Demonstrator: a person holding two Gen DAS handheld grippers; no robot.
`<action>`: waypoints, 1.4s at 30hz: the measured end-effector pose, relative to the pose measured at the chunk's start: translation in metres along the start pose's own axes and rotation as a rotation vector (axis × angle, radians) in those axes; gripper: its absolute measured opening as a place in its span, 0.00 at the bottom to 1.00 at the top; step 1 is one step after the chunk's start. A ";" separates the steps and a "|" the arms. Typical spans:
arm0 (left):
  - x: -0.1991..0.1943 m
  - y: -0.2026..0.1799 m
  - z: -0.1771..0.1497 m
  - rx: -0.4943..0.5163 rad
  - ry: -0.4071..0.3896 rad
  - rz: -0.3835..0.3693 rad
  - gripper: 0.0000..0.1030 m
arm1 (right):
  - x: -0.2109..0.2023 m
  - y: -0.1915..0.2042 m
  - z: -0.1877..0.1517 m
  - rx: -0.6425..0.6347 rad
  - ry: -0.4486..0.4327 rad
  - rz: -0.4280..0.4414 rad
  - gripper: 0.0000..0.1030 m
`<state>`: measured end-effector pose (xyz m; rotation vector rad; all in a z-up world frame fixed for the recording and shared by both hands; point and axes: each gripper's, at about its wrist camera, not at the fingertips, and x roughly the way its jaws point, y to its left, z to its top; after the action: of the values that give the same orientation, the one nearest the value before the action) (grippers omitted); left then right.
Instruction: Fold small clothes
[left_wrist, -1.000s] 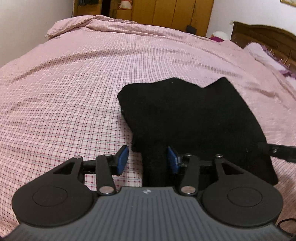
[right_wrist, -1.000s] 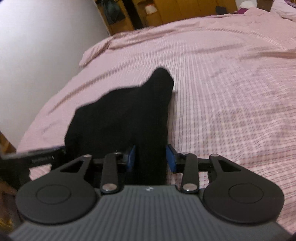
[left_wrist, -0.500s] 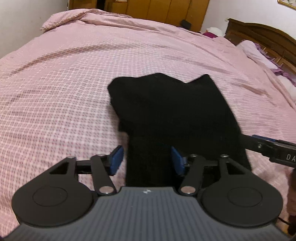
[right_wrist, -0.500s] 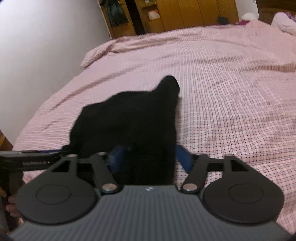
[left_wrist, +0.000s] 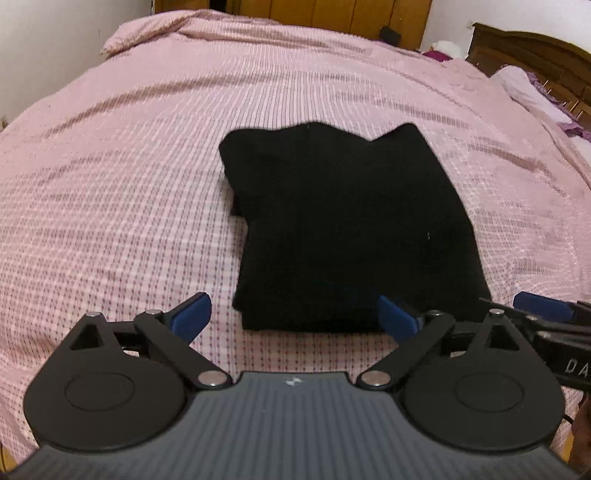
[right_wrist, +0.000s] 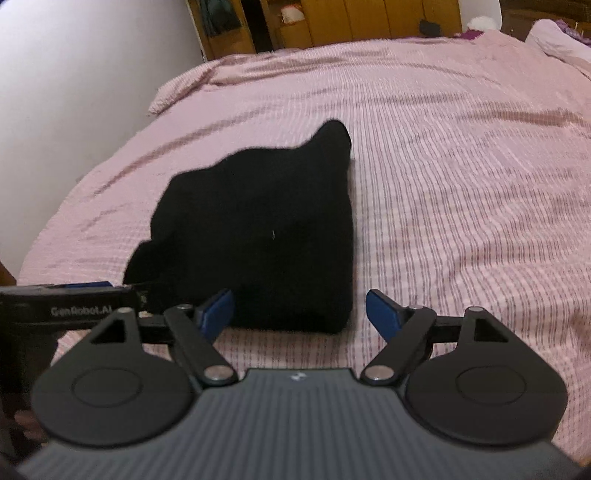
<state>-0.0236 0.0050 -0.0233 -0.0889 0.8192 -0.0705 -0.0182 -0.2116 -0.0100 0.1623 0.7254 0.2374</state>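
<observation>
Left wrist view: folded black garment (left_wrist: 343, 229) lies just ahead of both spread claws (left_wrist: 295, 315).

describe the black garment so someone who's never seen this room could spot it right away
A big bed under a pink checked cover fills the room. Near its close edge, just ahead of both open grippers, the left gripper and the right gripper, lies the folded black garment. It is the only dark thing on the pale cover, a flat stack with one pointed far corner.
</observation>
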 end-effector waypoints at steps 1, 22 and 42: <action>0.002 -0.001 0.000 0.001 0.010 0.005 0.96 | 0.002 0.000 -0.001 0.002 0.013 -0.001 0.78; 0.018 -0.007 -0.010 0.028 0.080 0.022 0.96 | 0.016 0.000 -0.010 0.023 0.089 -0.001 0.78; 0.017 -0.009 -0.011 0.041 0.079 0.022 0.96 | 0.016 0.001 -0.011 0.019 0.092 -0.004 0.78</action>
<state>-0.0202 -0.0057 -0.0425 -0.0382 0.8975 -0.0701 -0.0141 -0.2054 -0.0276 0.1693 0.8197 0.2354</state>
